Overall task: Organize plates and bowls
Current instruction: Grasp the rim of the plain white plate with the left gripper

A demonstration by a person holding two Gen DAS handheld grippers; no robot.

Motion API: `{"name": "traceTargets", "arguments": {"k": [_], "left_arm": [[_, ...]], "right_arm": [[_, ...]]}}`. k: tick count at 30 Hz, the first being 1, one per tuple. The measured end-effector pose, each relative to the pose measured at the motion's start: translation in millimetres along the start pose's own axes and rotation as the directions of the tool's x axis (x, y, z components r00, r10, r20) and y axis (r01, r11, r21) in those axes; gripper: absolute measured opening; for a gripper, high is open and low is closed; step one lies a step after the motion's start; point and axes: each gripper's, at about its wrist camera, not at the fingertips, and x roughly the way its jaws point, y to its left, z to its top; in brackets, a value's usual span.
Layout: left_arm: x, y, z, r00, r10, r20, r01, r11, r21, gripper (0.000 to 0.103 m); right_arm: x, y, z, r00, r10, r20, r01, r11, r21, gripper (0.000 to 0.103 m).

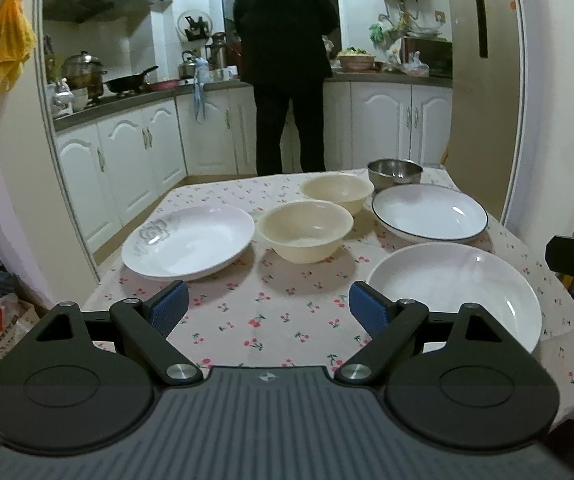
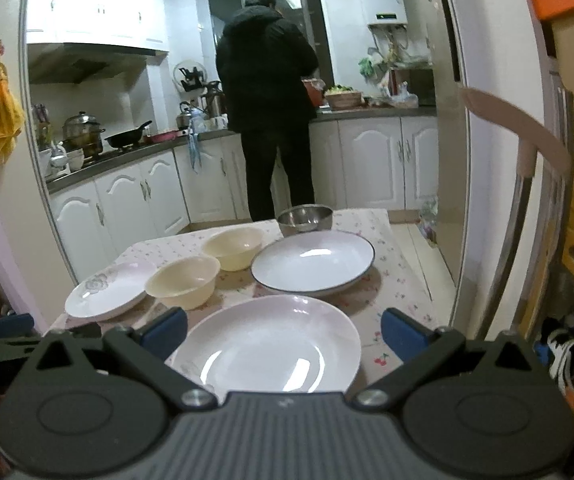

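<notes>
Cherry-print cloth covers the bench [image 1: 287, 320]; nothing is stacked. Both tools, left tool [image 1: 267, 307] and right tool [image 2: 285, 334], hang apart, empty. Plain white plate [image 2: 271, 344] lies at six o'clock; pinch its near rim squarely, lift level toward the black-rimmed plate [image 2: 313, 261] at twelve.

You've got a matt printed cloth [image 1: 287, 320] with cherries over the counter. The three plates look glazed and glossy: the floral plate [image 1: 189, 242] near the left edge, the dark-rimmed plate [image 1: 429, 212] at the right edge, the plain white plate [image 2: 267, 346] at the near right corner. The two cream bowls [image 1: 305, 230] look duller, maybe plastic. The steel bowl [image 1: 394, 172] at the far edge is brushed metal. Your fingers [image 1: 169, 308] have textured blue pads on matt black plastic.
</notes>
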Motion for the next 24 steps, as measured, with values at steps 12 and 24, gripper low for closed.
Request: {"name": "traceTargets", "arguments": {"k": [12,24], "left_arm": [[7,-2,-5,0.998,-0.046,-0.047,0.047,0.999,0.007,0.103],[14,14,-5,0.978,-0.195,-0.077,0.185,0.976,-0.115,0.103]], "right_arm": [[21,-24,-11,0.999,0.015,-0.038,-0.013,0.998,0.055,0.102],[43,-55,-12,0.994,0.075,-0.075,-0.06,0.98,0.192,0.102]]}}
